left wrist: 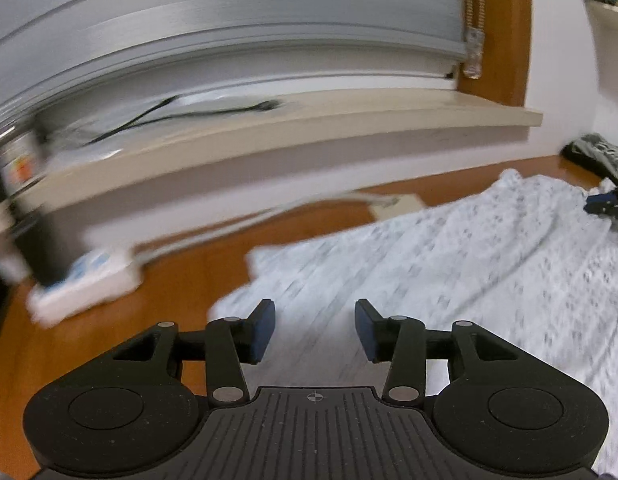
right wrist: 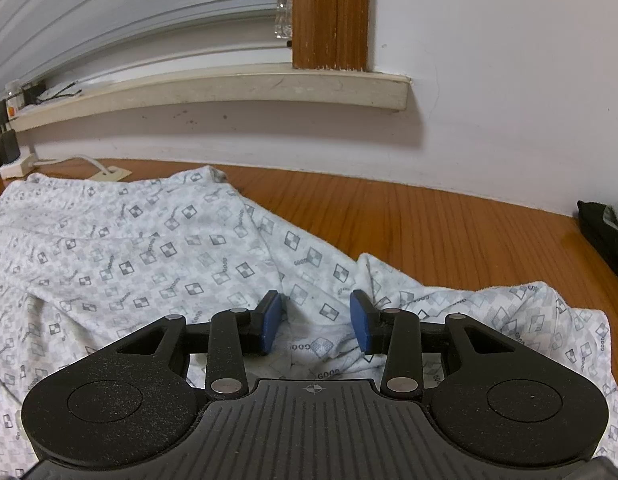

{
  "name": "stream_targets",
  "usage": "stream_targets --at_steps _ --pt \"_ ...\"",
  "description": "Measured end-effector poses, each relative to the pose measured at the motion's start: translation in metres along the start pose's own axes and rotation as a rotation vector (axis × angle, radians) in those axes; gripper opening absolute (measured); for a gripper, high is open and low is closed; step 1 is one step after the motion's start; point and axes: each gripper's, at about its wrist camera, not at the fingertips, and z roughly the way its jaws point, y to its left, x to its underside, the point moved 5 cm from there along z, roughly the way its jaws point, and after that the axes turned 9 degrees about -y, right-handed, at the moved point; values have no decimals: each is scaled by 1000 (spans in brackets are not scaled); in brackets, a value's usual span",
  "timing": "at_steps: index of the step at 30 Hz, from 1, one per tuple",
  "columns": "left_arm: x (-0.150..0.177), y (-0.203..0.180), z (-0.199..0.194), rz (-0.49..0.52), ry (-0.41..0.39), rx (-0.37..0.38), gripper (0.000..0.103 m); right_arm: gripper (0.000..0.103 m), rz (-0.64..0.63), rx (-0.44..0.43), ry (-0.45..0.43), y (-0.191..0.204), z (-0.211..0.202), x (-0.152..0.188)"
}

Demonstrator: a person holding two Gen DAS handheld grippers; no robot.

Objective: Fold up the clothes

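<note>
A white garment with a grey checker print (right wrist: 141, 256) lies spread on the wooden floor (right wrist: 449, 224); it also shows in the blurred left wrist view (left wrist: 449, 264). My left gripper (left wrist: 315, 330) is open and empty, just above the garment's left part near its edge. My right gripper (right wrist: 315, 322) is open and empty, low over a rumpled fold of the garment. The right gripper's blue pads also show at the far right of the left wrist view (left wrist: 605, 202).
A wall with a cream window sill (right wrist: 229, 88) and blinds runs along the back. A white power strip (left wrist: 85, 284) and cable lie on the floor at left. A dark cloth pile (right wrist: 605, 228) sits at the right.
</note>
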Motion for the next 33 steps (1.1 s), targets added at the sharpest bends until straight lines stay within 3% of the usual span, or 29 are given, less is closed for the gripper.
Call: stream_targets --at_steps 6,10,16,19,21,23,28,31,33 --pt "-31 -48 73 63 26 90 48 40 9 -8 -1 -1 0 -1" --pt "-44 -45 83 133 36 71 42 42 19 -18 -2 -4 0 0" --pt "-13 26 72 70 129 -53 39 46 26 -32 -3 -5 0 0" --pt "2 52 68 46 143 -120 38 54 37 -60 -3 -6 1 0" --pt "3 68 66 39 146 -190 23 58 33 -71 -1 -5 1 0" --pt "3 82 64 29 146 -254 22 57 20 -61 -3 -3 2 0" --pt "-7 68 60 -47 92 -166 38 58 -9 -35 -5 0 2 0" --pt "-9 53 74 -45 110 -120 39 58 -5 -37 -6 -1 2 0" --pt "-6 49 81 -45 126 -99 32 58 -1 -39 -6 -2 3 0"
